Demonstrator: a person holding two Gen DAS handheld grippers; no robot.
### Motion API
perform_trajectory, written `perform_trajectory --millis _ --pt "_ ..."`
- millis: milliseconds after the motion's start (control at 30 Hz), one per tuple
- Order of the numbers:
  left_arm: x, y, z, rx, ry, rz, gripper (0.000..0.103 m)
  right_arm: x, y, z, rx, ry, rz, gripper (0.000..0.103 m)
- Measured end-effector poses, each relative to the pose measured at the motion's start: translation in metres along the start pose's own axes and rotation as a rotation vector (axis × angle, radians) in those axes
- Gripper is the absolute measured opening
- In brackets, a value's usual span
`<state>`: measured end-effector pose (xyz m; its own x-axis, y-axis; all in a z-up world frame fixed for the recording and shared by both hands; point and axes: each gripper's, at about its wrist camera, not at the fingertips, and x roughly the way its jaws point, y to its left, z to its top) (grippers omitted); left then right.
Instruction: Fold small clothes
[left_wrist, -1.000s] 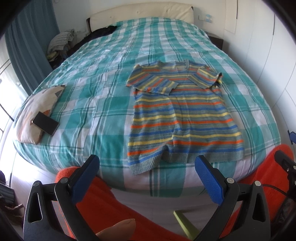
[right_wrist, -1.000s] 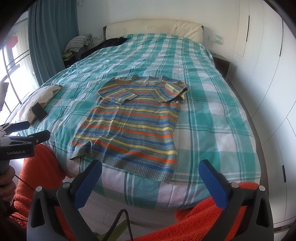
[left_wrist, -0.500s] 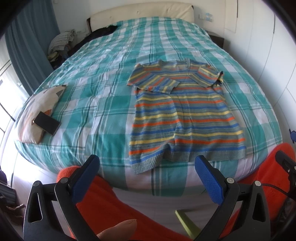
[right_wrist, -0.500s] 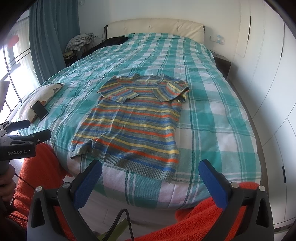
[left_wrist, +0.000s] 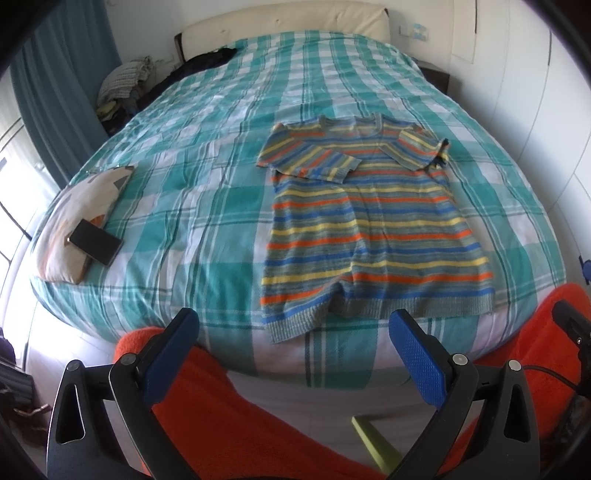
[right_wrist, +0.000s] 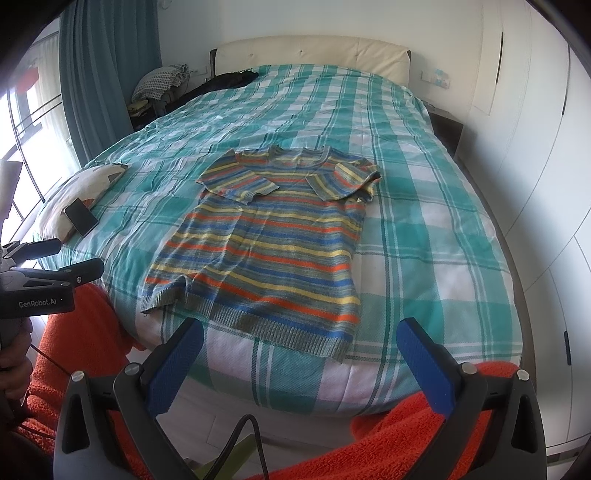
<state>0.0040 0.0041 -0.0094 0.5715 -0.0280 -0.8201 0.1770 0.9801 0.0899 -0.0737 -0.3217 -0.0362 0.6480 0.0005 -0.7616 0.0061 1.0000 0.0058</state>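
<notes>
Bedroom, teal plaid bed (left_wrist: 207, 206): striped knit sweater (left_wrist: 373, 229) flat, sleeves folded in.
Hem nearest both grippers, collar away; left gripper (left_wrist: 291, 354) and right gripper (right_wrist: 301, 354) spread wide, empty.

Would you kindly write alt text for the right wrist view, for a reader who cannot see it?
A striped knit top lies flat on a teal checked bed, both sleeves folded across its chest. The open right gripper hovers short of its hem, holding nothing. A phone rests on a pillow at the left.
</notes>
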Motion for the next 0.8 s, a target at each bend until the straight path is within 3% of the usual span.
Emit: perform_trajectory --millis 800 --pt "0.0032 -0.0056 0.0012 0.005 0.011 0.006 0.103 0.0000 0.0018 -0.0021 0.001 0.009 0.002 0.103"
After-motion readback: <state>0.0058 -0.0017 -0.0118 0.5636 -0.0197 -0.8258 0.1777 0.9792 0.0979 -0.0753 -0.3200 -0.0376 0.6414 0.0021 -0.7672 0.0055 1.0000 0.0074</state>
